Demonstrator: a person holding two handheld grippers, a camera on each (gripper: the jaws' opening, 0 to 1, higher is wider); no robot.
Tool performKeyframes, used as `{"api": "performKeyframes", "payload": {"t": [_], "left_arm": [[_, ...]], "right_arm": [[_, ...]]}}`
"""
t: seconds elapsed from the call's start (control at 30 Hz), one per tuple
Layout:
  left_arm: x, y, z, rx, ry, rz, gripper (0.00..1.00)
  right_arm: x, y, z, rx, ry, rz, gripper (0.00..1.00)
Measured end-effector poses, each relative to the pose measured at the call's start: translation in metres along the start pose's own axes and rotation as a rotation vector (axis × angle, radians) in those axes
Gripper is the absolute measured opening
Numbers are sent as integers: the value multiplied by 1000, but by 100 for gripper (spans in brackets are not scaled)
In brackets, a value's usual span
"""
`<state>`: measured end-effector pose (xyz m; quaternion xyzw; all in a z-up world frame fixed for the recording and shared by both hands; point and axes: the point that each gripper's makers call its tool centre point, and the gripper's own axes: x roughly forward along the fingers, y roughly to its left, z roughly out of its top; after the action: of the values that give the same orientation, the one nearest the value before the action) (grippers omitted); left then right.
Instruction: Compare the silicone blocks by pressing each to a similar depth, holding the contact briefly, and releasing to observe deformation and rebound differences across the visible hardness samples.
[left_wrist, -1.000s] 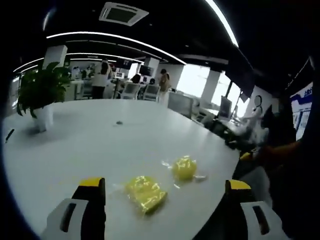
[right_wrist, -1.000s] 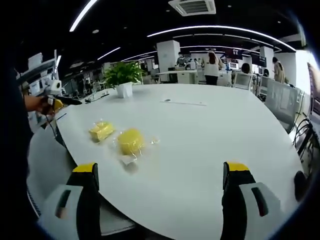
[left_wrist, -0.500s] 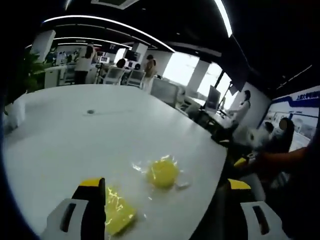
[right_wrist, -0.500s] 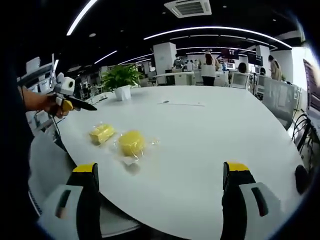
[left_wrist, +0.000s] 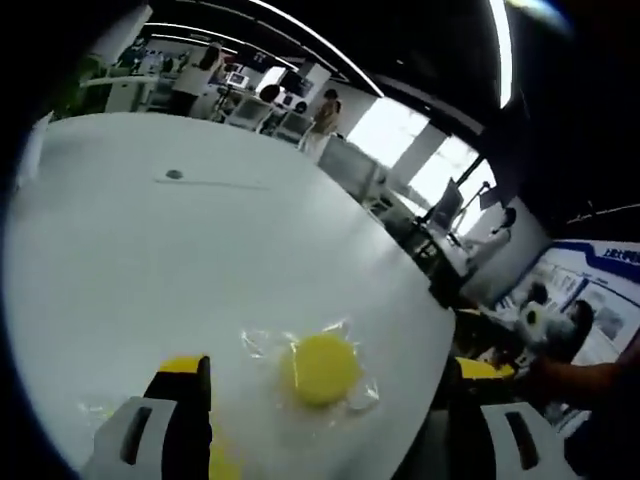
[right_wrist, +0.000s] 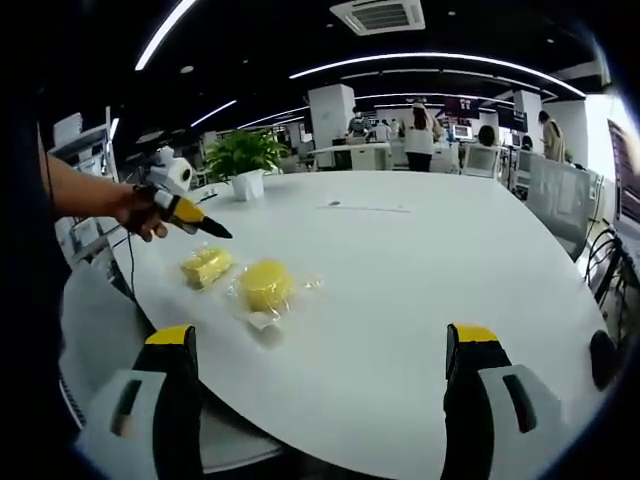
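Observation:
Two yellow silicone blocks in clear wrap lie near the edge of the white table (right_wrist: 420, 270). The squarish block (right_wrist: 206, 266) is on the left and the round block (right_wrist: 265, 284) just right of it. My left gripper (right_wrist: 205, 222), held in a hand, hovers just above the squarish block, apart from it. In its own view the left gripper (left_wrist: 331, 367) is open, with the round block (left_wrist: 322, 368) seen between its jaws and the squarish block (left_wrist: 222, 462) mostly hidden behind its left jaw. My right gripper (right_wrist: 322, 335) is open, empty and held back from the blocks.
A potted plant (right_wrist: 245, 155) stands at the table's far side, with a thin cable (right_wrist: 365, 207) lying near it. The table edge curves close in front of the right gripper. Office chairs (right_wrist: 605, 270) stand to the right. People are at desks far behind.
The left gripper has moved in over the table toward the blocks. Its view now has the round block between its jaws and the squarish one slipping behind its left jaw. The right gripper stays put.

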<state>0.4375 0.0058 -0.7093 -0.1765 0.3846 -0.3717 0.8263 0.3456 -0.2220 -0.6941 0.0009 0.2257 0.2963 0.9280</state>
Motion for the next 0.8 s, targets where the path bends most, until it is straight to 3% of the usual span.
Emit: {"api": "performKeyframes", "payload": {"t": [0.17, 0.2, 0.33, 0.47, 0.67, 0.77, 0.8], "left_arm": [[16, 8, -4, -106, 21, 13, 100], [21, 11, -10, -143, 49, 27, 100], [36, 17, -19, -184, 87, 24, 97], [46, 17, -19, -203, 90, 18, 94], [53, 23, -29, -208, 124, 28, 84], [55, 25, -35, -221, 150, 19, 66], [56, 25, -41, -235, 183, 27, 66]], "right_arm": [[0, -1, 1, 2, 0, -1, 97], [1, 0, 2, 2, 0, 0, 97], [2, 1, 1, 2, 3, 6, 97], [1, 5, 2, 0, 6, 10, 97], [-2, 6, 3, 3, 2, 5, 97], [-3, 8, 3, 2, 5, 4, 97], [-3, 8, 3, 3, 6, 4, 97]]}}
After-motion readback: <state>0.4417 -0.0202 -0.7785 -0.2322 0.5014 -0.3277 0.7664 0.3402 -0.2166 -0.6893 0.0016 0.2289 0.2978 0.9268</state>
